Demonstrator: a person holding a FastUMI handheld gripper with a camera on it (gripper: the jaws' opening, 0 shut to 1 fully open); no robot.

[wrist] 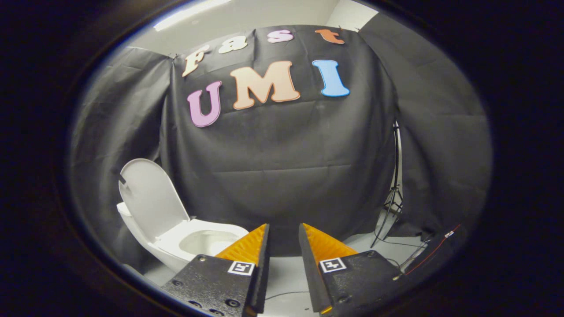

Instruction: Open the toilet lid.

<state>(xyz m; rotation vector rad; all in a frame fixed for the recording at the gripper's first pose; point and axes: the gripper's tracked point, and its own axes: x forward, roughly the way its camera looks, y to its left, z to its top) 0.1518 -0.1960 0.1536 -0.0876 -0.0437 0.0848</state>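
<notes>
Hovering apart, tongs (284, 226) with a narrow gap between the two fingertips, nothing held, nothing touched. Pointing toward the black cloth wall (282, 171) of the booth, with pale floor (286, 275) showing in the gap between the fingers. Off to the left of the left finger, a white toilet (176, 246), bowl open to view and partly hidden behind that finger's tip. Standing upright at the back of the bowl, toilet lid (152, 198), already raised and leaning back against the cloth, its pale inner face turned toward the tongs. Well apart from both fingers, lid and bowl alike. Beyond the right finger, near the fold of the cloth, a thin black stand (393, 193) with splayed legs on the floor. Trailing from the foot of the stand, dark cables (398, 244) across the floor toward the right finger.
</notes>
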